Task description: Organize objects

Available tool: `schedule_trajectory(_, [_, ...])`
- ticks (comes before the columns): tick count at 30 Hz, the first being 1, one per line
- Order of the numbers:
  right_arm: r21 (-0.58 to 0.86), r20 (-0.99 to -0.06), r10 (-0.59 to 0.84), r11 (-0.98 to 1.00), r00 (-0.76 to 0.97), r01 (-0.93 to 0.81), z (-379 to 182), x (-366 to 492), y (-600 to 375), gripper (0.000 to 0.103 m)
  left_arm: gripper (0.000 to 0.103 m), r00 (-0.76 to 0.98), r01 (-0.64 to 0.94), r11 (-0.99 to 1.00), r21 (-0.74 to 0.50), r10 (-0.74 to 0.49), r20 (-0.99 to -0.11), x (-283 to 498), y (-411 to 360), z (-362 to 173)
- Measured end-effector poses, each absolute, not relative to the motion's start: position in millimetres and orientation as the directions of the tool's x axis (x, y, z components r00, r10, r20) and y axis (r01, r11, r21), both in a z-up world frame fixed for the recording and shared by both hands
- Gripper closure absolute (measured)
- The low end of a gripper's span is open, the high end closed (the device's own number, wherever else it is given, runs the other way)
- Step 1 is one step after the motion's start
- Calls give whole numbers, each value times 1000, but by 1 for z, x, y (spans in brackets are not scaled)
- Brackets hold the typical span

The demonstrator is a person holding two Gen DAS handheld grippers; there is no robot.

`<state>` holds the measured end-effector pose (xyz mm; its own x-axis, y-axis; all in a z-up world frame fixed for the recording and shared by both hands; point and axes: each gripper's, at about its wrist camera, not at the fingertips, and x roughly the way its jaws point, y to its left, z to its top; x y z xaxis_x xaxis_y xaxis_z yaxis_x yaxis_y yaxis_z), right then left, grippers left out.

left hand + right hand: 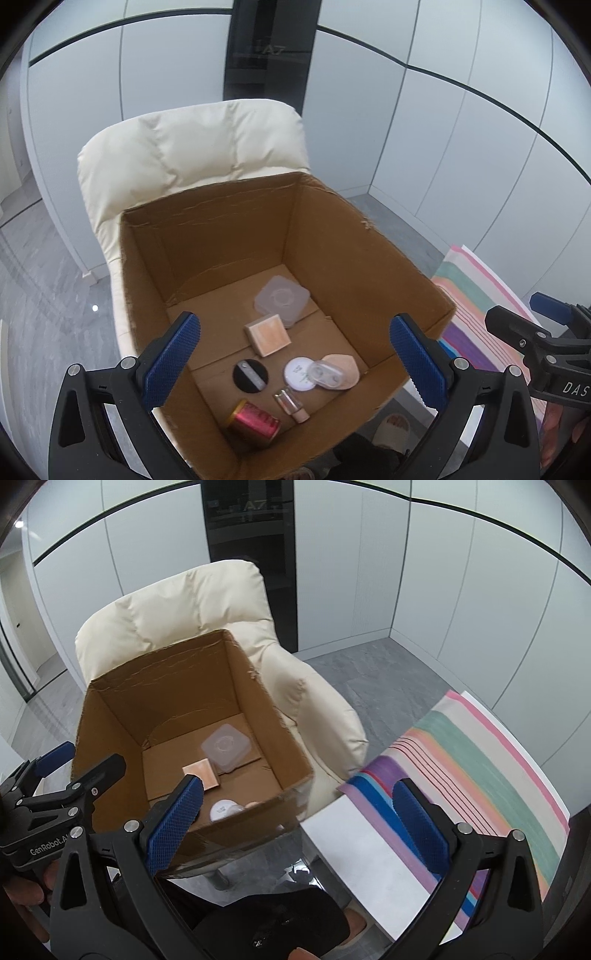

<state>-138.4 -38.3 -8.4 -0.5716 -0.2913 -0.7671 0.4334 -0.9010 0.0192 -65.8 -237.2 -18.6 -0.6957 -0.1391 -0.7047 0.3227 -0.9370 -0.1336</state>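
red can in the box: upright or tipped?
Tipped. The red can lies on its side on the cardboard box floor, gold end facing left, beside the small bottle.

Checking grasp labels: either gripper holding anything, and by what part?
Nothing held. Left gripper and right gripper are both open and empty above the cardboard box.

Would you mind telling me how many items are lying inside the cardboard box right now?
7: clear square case at the back, peach square compact, black disc, white round tin, peach puff under a clear lens case, small bottle, red can. The near wall may hide more.
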Motion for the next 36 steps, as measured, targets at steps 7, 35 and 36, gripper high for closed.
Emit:
schedule_trajectory(7, [16, -764, -258, -924, -591, 382, -7, -138, -7, 0, 0, -700, 268, -955, -128, -102, -707, -81, -207, -19])
schedule_trajectory(35, [33, -764, -53, -999, -643, 43, -6, -105, 202, 0, 0, -683, -74, -994, -83, 111, -722, -119, -6, -20])
schedule_trajectory(36, [35, -765, -44, -999, -643, 27, -6, -102, 210, 0, 0, -679, -77, -994, -76, 108, -726, -117, -3, -19])
